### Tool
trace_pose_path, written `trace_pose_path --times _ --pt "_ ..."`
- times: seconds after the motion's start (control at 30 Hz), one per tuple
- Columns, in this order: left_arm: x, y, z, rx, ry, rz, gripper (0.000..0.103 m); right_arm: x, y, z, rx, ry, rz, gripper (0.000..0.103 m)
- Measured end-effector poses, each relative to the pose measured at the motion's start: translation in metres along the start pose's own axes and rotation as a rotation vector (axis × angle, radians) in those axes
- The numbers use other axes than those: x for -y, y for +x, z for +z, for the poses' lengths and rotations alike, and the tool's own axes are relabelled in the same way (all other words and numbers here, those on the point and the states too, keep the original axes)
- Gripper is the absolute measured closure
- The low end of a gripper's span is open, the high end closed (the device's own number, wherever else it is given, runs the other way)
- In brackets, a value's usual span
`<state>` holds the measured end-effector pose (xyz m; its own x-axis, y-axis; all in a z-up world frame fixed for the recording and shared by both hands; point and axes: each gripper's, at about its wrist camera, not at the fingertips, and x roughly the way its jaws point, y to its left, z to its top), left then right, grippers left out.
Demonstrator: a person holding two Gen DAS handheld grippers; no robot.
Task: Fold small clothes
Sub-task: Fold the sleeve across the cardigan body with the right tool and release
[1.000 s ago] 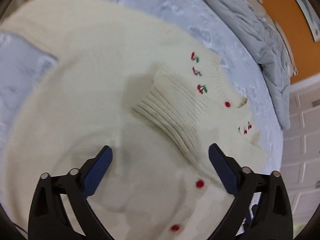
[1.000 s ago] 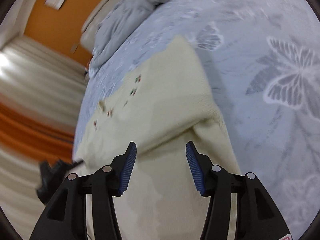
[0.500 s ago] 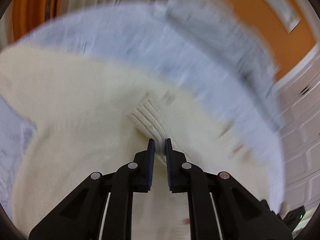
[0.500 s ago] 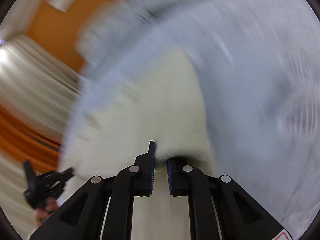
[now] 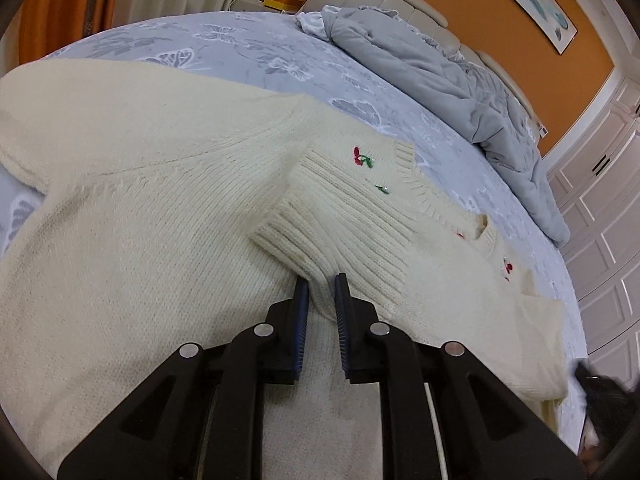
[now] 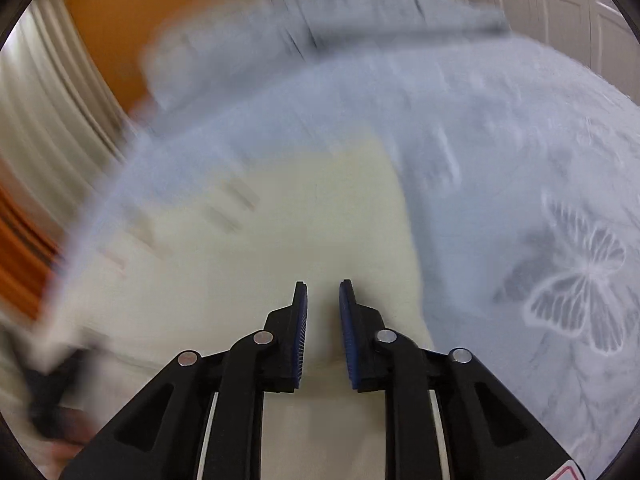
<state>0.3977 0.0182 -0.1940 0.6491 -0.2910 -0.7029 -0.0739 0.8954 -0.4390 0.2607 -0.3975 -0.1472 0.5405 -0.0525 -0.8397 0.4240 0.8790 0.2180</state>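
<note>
A bed (image 5: 248, 46) carries everything, covered by a pale blue-grey sheet printed with white butterflies. A cream knitted cardigan (image 5: 160, 208) with small embroidered cherries lies spread on the sheet, one ribbed cuff folded across its front. Beyond it, toward the padded headboard, a crumpled grey quilt (image 5: 448, 76) lies in a heap along the bed's far side.

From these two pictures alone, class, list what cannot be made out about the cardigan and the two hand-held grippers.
- Right wrist view: motion blur smears the cardigan; its cherries and buttons are unreadable.
- Right hand-held gripper: cream knit sits between the fingers, but blur hides which part.
- Left wrist view: the left hand-held gripper pinches the cuff and hides the fabric below it.
- The cardigan's hem is cut off by the picture's edge.
</note>
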Motion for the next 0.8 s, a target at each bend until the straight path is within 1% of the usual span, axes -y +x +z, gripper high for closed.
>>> trace_pose_path --times 0.03,0.07,0.1,0.13,0.17,0.2,0.23,0.27,0.3,0.33,0.37,0.4,0.43,0.47,0.5,0.57,0.6,0.63,0.67,0.7,0.73,0.77,0.8 --pt "-0.005 -0.002 -0.002 -0.001 -0.008 -0.009 0.089 0.008 -0.004 -0.007 0.040 -0.002 0.018 0.099" --pt "-0.005 -0.002 -0.002 -0.003 -0.009 -0.010 0.089 0.003 -0.016 -0.007 0.053 0.003 -0.005 0.096" --pt "-0.004 -0.002 -0.001 -0.003 -0.008 -0.009 0.089 -0.002 -0.023 -0.007 0.034 0.015 -0.012 0.091" --pt "-0.004 -0.002 0.000 -0.007 -0.011 -0.010 0.089 -0.008 -0.042 -0.013 0.050 0.042 0.041 0.086" --pt "-0.007 -0.003 0.000 -0.012 -0.022 -0.020 0.088 -0.013 -0.054 -0.022 0.063 0.045 0.077 0.085" --pt "-0.011 -0.006 0.002 -0.025 -0.042 -0.036 0.087 -0.015 -0.067 -0.036 0.060 0.029 0.094 0.084" --pt "-0.018 -0.013 0.006 -0.048 -0.089 -0.059 0.085 -0.022 -0.078 -0.056 0.042 -0.010 0.093 0.081" --pt "-0.030 -0.026 0.009 -0.059 -0.158 -0.073 0.074 -0.023 -0.086 -0.073 0.027 -0.038 0.095 0.079" --pt "-0.049 -0.044 0.012 -0.040 -0.250 -0.084 0.065 -0.018 -0.098 -0.101 -0.005 -0.078 0.105 0.078" --pt "-0.071 -0.064 0.014 0.005 -0.346 -0.086 0.043 -0.013 -0.105 -0.125 -0.037 -0.102 0.110 0.078" --pt "-0.090 -0.079 0.017 0.047 -0.416 -0.077 0.030 -0.012 -0.108 -0.141 -0.067 -0.118 0.116 0.078" --pt "-0.113 -0.096 0.021 0.098 -0.490 -0.058 0.026 -0.010 -0.111 -0.152 -0.095 -0.130 0.124 0.078" --pt "-0.146 -0.116 0.032 0.149 -0.567 -0.017 0.018 -0.010 -0.115 -0.162 -0.112 -0.141 0.129 0.077" --pt "-0.175 -0.128 0.042 0.176 -0.618 0.040 0.014 -0.010 -0.123 -0.171 -0.119 -0.156 0.128 0.074" --pt "-0.203 -0.137 0.053 0.200 -0.654 0.103 0.014 -0.009 -0.125 -0.172 -0.129 -0.161 0.130 0.071" --pt "-0.244 -0.143 0.071 0.212 -0.715 0.212 0.011 -0.012 -0.126 -0.172 -0.160 -0.160 0.136 0.062" --pt "-0.264 -0.142 0.080 0.203 -0.746 0.262 0.011 -0.014 -0.125 -0.170 -0.167 -0.159 0.133 0.060" --pt "-0.288 -0.137 0.087 0.184 -0.796 0.308 0.011 -0.015 -0.123 -0.169 -0.174 -0.161 0.130 0.055" --pt "-0.303 -0.135 0.092 0.197 -0.834 0.310 0.011 -0.019 -0.122 -0.170 -0.185 -0.170 0.118 0.052" --pt "-0.309 -0.137 0.097 0.218 -0.855 0.321 0.012 -0.024 -0.125 -0.176 -0.192 -0.179 0.103 0.050" --pt "-0.312 -0.135 0.105 0.219 -0.873 0.341 0.016 -0.028 -0.124 -0.178 -0.199 -0.185 0.093 0.045" --pt "-0.312 -0.130 0.113 0.195 -0.871 0.363 0.038 -0.032 -0.121 -0.177 -0.206 -0.190 0.085 0.043" --pt "-0.310 -0.125 0.120 0.171 -0.851 0.374 0.063 -0.035 -0.120 -0.177 -0.206 -0.190 0.077 0.042"
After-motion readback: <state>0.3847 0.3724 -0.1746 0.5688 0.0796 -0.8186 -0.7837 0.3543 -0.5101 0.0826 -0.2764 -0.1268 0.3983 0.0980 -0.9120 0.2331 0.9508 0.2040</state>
